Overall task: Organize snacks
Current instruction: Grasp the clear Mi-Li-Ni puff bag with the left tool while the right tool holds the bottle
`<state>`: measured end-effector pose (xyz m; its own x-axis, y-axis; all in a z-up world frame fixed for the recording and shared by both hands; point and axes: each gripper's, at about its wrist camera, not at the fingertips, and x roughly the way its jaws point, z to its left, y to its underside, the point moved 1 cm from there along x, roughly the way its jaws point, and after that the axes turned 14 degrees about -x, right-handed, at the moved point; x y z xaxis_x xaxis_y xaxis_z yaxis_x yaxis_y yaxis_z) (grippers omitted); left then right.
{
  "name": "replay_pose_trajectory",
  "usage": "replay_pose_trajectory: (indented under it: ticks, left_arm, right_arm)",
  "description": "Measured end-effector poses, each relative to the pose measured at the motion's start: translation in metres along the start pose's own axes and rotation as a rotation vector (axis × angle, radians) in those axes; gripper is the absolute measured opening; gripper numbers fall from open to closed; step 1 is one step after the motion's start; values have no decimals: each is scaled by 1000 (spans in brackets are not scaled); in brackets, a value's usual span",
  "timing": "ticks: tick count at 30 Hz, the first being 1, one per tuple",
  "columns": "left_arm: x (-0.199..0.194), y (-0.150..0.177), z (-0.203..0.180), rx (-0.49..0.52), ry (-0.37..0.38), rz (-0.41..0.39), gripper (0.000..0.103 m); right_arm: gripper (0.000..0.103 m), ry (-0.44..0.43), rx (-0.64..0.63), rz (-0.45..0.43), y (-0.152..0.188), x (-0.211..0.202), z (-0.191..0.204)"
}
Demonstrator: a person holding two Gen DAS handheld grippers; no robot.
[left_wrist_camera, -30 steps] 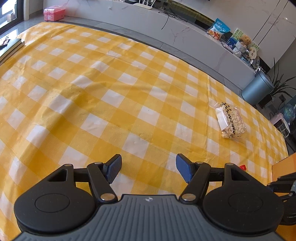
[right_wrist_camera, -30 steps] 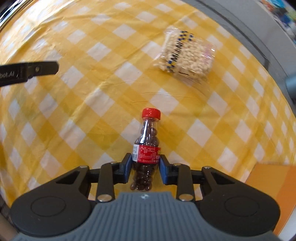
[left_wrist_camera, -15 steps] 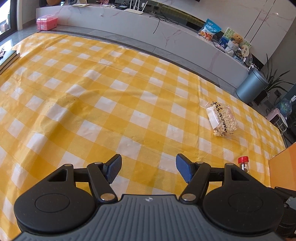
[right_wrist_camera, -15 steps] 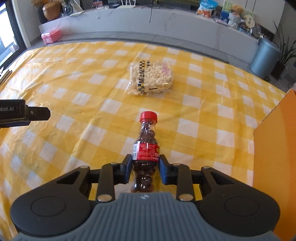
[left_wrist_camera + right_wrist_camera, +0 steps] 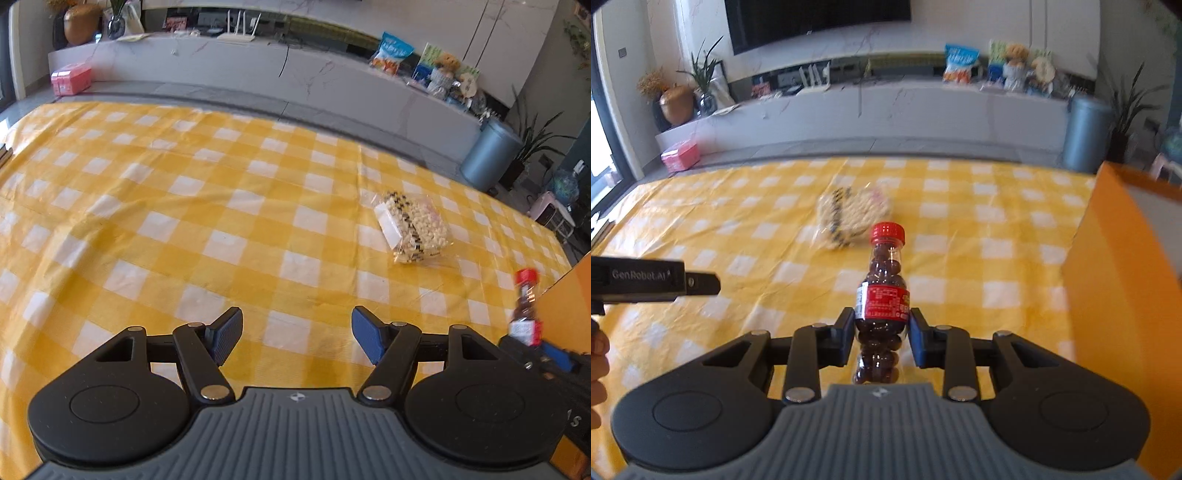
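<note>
The little bottle [image 5: 882, 291] with the red cap is full of dark round candies. It sits upright in the right claw [image 5: 882, 334], which pinches it from both sides at the red label, and it looks lifted off the tabletop [image 5: 960, 258]. The bottle is hard plastic, so it should feel stiff, light and a bit slippery. The label, around its fat middle, is a good place to hold it. Squeezing too low could let it tip.

Behind the bottle, farther away, lies a clear bag of puffed snacks [image 5: 851, 214]. The bag looks soft and crinkly and the bits inside could break. An orange box [image 5: 1115, 277] stands on the right, near the bottle. I think the bottle will go in there.

The left claw [image 5: 297, 336] is spread wide and holds nothing, low over the yellow checked cloth [image 5: 184, 221].

A moment ago the camera looked down at the cloth. Now the bottle is higher and closer to the box.
</note>
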<state>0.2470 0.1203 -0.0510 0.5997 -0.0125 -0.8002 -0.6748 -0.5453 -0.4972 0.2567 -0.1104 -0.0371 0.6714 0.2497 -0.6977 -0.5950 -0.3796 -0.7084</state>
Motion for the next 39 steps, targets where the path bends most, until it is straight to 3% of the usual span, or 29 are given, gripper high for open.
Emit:
replay_pose_trajectory:
  ticks: [2, 5, 8, 11, 16, 19, 23, 28, 32, 35, 39]
  left_arm:
    - [4, 2, -12, 15, -14, 21, 80]
    - [3, -1, -34, 87, -39, -16, 80]
    - [-2, -15, -56, 247, -2, -86, 83]
    - [2, -31, -77, 422, 57, -107, 85]
    - [28, -40, -115, 598, 3, -132, 85]
    - [54, -47, -139, 543, -75, -75, 84]
    - [70, -51, -166, 446, -88, -36, 84]
    - [106, -54, -177, 362, -220, 77, 84]
    - [111, -63, -174, 263, -240, 96, 87]
    - [119, -69, -168, 206, -234, 157, 90]
    - [121, -72, -158, 154, -232, 153, 95]
  right_arm:
    - [29, 33, 16, -24, 1, -3, -7]
    - [30, 10, 79, -37, 4, -4, -20]
    - [30, 10, 94, -40, 5, -2, -26]
    - [30, 2, 137, -41, 10, 0, -35]
    - [30, 7, 200, -37, 15, 5, -49]
    - [30, 17, 211, -32, 17, 7, -54]
    - [30, 19, 224, -34, 21, 7, -58]
    - [30, -2, 228, -25, 23, 9, -59]
    - [30, -22, 232, -26, 22, 9, -62]
    - [30, -25, 230, -18, 22, 12, -65]
    - [30, -28, 228, -18, 23, 14, -65]
